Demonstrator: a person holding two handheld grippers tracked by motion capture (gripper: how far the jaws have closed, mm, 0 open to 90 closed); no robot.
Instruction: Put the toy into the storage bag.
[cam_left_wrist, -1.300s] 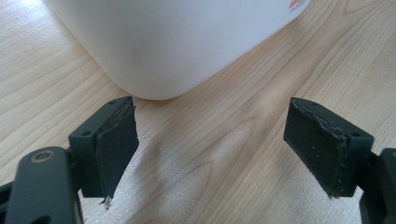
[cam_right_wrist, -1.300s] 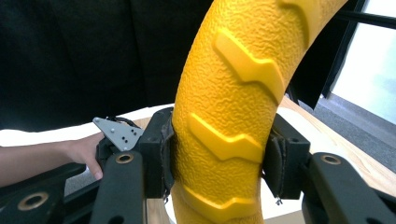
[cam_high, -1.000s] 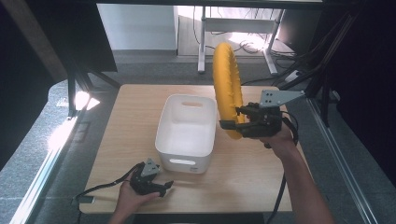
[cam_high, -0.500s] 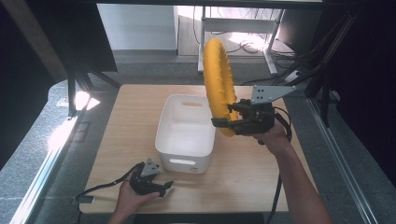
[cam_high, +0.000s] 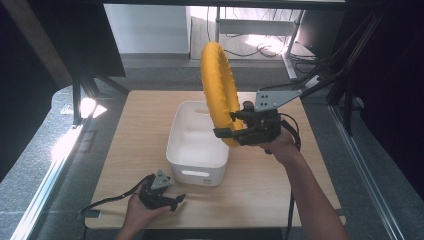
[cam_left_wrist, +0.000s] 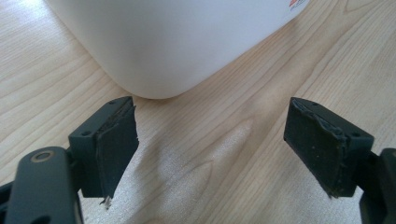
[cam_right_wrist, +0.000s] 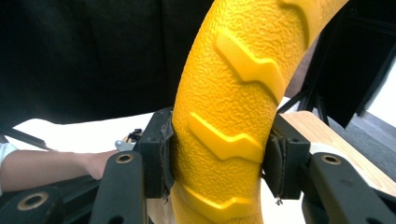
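Observation:
A large yellow ring (cam_high: 218, 90) with a textured, ridged surface stands upright over the right edge of the white bin (cam_high: 196, 159). My right gripper (cam_high: 226, 134) is shut on its lower part; in the right gripper view both pads press the yellow ring (cam_right_wrist: 233, 107) from either side. My left gripper (cam_high: 172, 200) rests low on the table near its front edge, just in front of the bin's near left corner. Its jaws stand wide apart with bare wood between them, and the white bin (cam_left_wrist: 177, 42) sits just beyond the fingertips (cam_left_wrist: 116, 140).
The wooden table (cam_high: 300, 185) has free surface to the right of the bin and along the front. A black frame and cables stand at the right and back. The left hand's forearm (cam_right_wrist: 56, 163) appears in the right gripper view behind the ring.
My right gripper has carried the yellow ring leftward, from beside the bin's right side to over its right rim. The left gripper has stayed put.

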